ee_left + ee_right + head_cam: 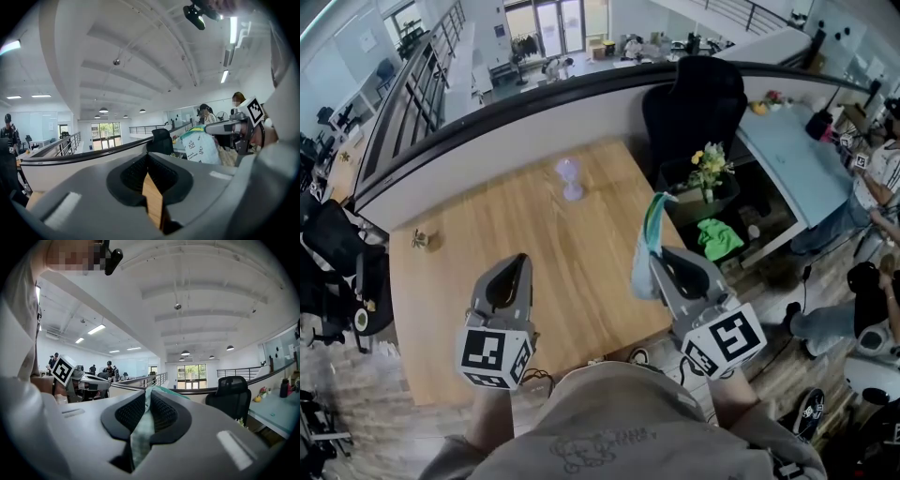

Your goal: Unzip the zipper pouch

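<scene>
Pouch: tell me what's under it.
The pouch is held off the table by the right hand-held gripper, shut on it. Below lies bare wood near the table's right edge; the patch straight behind the pouch is covered.

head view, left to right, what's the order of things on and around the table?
small trinket → left gripper → purple hourglass-shaped object → zipper pouch → yellow flowers
</scene>
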`<state>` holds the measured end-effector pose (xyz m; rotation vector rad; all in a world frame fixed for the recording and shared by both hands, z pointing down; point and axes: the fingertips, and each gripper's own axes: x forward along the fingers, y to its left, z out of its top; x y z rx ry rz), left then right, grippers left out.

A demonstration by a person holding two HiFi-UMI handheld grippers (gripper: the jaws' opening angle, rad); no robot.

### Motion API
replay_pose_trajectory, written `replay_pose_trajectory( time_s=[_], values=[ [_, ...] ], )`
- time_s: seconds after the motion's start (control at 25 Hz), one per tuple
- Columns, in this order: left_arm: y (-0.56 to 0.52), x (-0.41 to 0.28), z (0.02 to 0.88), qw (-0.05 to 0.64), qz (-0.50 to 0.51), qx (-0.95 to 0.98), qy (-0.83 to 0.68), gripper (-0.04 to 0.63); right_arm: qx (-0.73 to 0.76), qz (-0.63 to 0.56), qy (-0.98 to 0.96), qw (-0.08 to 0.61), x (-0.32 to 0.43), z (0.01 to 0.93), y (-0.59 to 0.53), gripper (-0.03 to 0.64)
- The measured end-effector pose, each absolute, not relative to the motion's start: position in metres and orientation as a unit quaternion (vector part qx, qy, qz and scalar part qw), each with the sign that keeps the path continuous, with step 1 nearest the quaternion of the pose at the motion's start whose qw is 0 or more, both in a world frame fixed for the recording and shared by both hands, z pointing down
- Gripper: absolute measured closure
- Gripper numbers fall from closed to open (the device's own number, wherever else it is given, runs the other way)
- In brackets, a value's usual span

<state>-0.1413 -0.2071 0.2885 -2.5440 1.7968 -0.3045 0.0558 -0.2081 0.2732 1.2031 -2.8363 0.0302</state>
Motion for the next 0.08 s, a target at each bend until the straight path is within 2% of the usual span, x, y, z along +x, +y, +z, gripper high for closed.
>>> replay_pose_trajectory(
  time_s=[0.08],
  values=[
    [-0.2078, -0.1434, 0.2902, 0.006, -0.098, -0.813, 0.573, 0.598, 0.391, 0.009, -0.920, 0.032, 0.0537, 0.2750, -0.2085, 0.574]
  ],
)
